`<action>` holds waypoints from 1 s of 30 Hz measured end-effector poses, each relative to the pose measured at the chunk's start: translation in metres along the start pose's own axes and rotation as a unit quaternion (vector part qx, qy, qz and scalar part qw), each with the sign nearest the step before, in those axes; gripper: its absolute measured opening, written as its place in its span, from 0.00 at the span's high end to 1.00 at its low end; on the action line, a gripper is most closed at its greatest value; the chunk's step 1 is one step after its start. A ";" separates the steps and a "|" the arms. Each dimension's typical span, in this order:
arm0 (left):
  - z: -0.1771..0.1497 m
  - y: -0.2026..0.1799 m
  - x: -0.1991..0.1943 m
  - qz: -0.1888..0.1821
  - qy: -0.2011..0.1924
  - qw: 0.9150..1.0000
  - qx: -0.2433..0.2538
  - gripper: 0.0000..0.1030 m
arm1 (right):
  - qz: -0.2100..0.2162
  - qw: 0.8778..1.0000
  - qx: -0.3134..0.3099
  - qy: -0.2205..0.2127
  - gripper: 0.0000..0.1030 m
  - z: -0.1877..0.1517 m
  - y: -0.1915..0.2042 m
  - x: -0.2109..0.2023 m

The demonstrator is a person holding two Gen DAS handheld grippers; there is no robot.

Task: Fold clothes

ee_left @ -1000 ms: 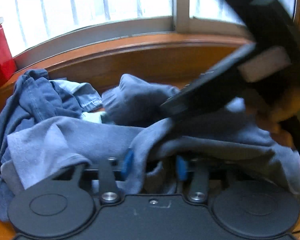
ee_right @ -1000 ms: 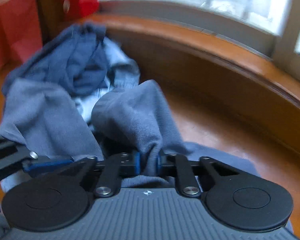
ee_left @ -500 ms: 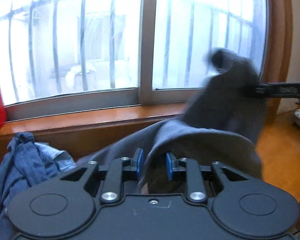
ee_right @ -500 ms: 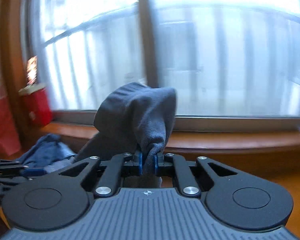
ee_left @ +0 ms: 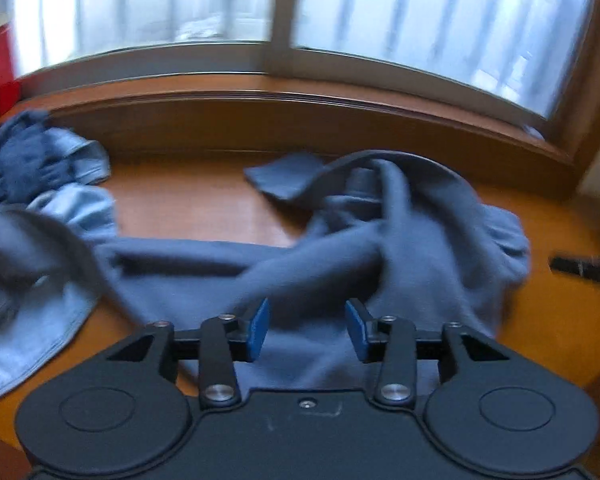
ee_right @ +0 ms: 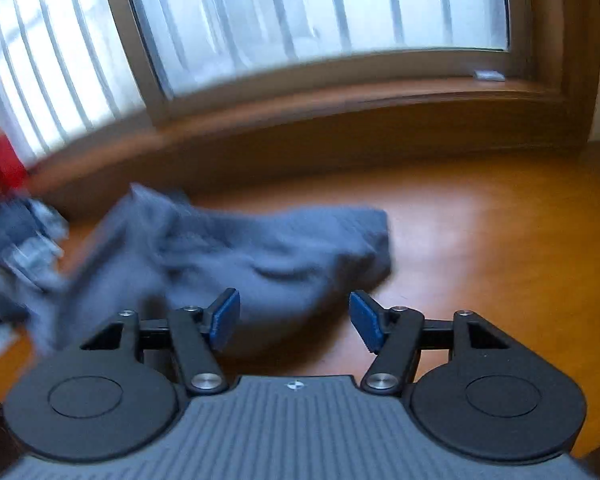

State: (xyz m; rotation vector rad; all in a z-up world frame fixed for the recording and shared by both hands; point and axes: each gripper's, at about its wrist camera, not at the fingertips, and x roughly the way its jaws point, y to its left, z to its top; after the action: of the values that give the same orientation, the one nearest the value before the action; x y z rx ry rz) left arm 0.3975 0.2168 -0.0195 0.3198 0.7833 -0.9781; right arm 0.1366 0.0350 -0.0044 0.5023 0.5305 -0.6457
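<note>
Both grippers letting go: left gripper (ee_left: 306,330) jaws opening, pads clear of the sweater (ee_left: 380,248) below; right gripper (ee_right: 294,322) opening wide, nothing pinched. Sweater lies crumpled on the table (ee_right: 480,240), beside the pile (ee_left: 40,168).

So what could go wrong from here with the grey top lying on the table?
The grey top lies bunched and twisted, so folding it unspread would likely trap creases. Both grippers, left and right, are opening with no cloth pinched, so each needs a fresh grip. The other clothes lie close and could snag.
</note>
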 end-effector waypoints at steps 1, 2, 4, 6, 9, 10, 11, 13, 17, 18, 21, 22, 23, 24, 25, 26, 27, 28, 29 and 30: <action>0.003 -0.007 0.000 -0.002 -0.002 1.000 0.015 0.52 | 0.029 1.000 0.009 0.000 0.36 0.003 0.004 0.002; 0.004 -0.014 0.000 -0.004 -0.004 1.000 0.029 0.51 | 0.054 0.998 0.013 0.001 0.36 0.005 0.008 0.005; 0.004 -0.022 0.000 -0.009 -0.008 0.999 0.050 0.49 | 0.075 0.997 0.013 0.003 0.36 0.005 0.022 0.012; 0.007 -0.018 0.004 -0.011 -0.008 0.999 0.052 0.46 | 0.088 0.996 -0.008 0.006 0.36 0.004 0.040 0.021; 0.005 -0.012 0.007 -0.014 -0.003 0.999 0.045 0.46 | 0.104 0.993 -0.050 0.020 0.36 0.011 0.065 0.043; 0.003 -0.009 0.006 -0.016 -0.001 0.999 0.041 0.46 | 0.105 0.992 -0.066 0.027 0.37 0.010 0.073 0.050; 0.002 -0.004 0.004 -0.014 -0.001 0.999 0.039 0.46 | 0.105 0.990 -0.083 0.032 0.59 0.009 0.082 0.056; 0.000 0.006 0.002 -0.005 -0.003 0.999 0.036 0.46 | 0.109 0.986 -0.119 0.051 0.97 0.009 0.101 0.059; -0.005 0.035 -0.007 0.014 -0.008 1.000 0.007 0.45 | 0.188 0.974 -0.125 0.014 0.96 0.032 0.141 0.048; -0.006 0.043 -0.011 0.018 -0.011 1.000 -0.001 0.45 | 0.216 0.969 -0.119 0.002 0.96 0.043 0.154 0.044; -0.010 0.066 -0.020 0.043 -0.021 0.999 -0.021 0.44 | 0.293 0.949 -0.116 -0.029 0.96 0.070 0.195 0.034; -0.012 0.074 -0.023 0.051 -0.022 0.998 -0.030 0.43 | 0.312 0.941 -0.129 -0.034 0.96 0.075 0.212 0.036; -0.015 0.082 -0.024 0.058 -0.021 0.997 -0.039 0.43 | 0.330 0.932 -0.142 -0.038 0.96 0.078 0.229 0.038; -0.017 0.089 -0.025 0.064 -0.020 0.997 -0.048 0.42 | 0.344 0.925 -0.158 -0.034 0.96 0.077 0.247 0.045; -0.020 0.097 -0.027 0.072 -0.017 0.996 -0.058 0.42 | 0.352 0.920 -0.169 -0.025 0.96 0.074 0.261 0.055; -0.023 0.104 -0.028 0.079 -0.011 0.994 -0.068 0.42 | 0.357 0.916 -0.184 -0.008 0.91 0.068 0.277 0.068; -0.027 0.111 -0.028 0.086 -0.004 0.993 -0.077 0.42 | 0.357 0.912 -0.204 0.015 0.85 0.058 0.293 0.085; -0.030 0.118 -0.029 0.092 0.002 0.992 -0.086 0.42 | 0.338 0.912 -0.228 0.036 0.78 0.045 0.305 0.102; -0.033 0.123 -0.030 0.095 0.006 0.991 -0.093 0.42 | 0.319 0.912 -0.251 0.057 0.68 0.032 0.318 0.118; -0.035 0.128 -0.033 0.098 0.007 0.990 -0.097 0.42 | 0.298 0.911 -0.274 0.075 0.67 0.019 0.329 0.132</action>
State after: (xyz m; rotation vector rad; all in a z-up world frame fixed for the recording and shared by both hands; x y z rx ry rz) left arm 0.4782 0.3257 -0.0322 0.2306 0.8369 -0.7092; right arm 0.4531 0.1949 0.0191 0.1577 0.6349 0.1394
